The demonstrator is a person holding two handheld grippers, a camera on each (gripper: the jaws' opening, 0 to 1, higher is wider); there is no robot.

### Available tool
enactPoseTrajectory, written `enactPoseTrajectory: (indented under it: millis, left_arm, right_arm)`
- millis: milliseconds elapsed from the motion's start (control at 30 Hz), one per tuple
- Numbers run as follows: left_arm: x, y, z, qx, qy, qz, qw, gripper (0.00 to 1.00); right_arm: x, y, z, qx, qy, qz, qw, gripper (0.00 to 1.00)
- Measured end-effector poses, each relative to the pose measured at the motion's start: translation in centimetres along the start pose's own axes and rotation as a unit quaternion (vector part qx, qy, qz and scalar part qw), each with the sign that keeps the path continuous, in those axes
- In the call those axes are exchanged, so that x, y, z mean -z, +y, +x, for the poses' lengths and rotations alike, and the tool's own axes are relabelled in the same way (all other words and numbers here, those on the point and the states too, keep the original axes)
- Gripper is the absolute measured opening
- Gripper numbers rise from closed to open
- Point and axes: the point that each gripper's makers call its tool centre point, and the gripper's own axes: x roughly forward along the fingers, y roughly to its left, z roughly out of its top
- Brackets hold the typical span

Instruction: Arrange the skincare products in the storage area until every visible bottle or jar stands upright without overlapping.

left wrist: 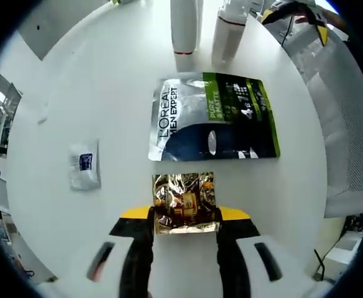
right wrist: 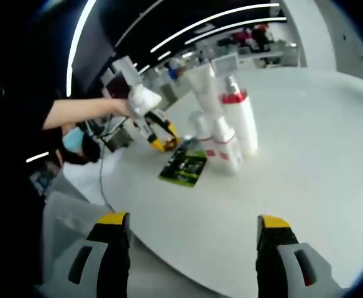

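Left gripper view: the left claw (left wrist: 185,222) pinches a crinkled gold foil sachet (left wrist: 184,202) on the glossy white surface (left wrist: 107,93), just beside a flat L'Oréal pouch (left wrist: 212,117); cylindrical white bottles (left wrist: 184,25) stand beyond. The right claw (right wrist: 192,239) gapes wide.

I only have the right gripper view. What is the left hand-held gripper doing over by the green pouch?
Observer: The left hand-held gripper is shut on a gold foil sachet, just short of the pouch.
Operator: Is that pouch standing?
Observer: No, it lies flat on the white table, print up, reading L'Oreal Men Expert.
Operator: Anything else loose nearby?
Observer: A small white sachet lies flat, apart from the pouch.
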Motion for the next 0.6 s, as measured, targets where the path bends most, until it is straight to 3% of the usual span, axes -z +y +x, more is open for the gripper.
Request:
enactPoseTrajectory:
  millis: [600]
  left_arm:
    - [0.04,-0.43,-0.13,0.006,0.007,-0.010,0.9999,0.38]
  right_arm:
    - [0.04,0.04,0.04,-0.001,0.002,0.000,1.0000,0.87]
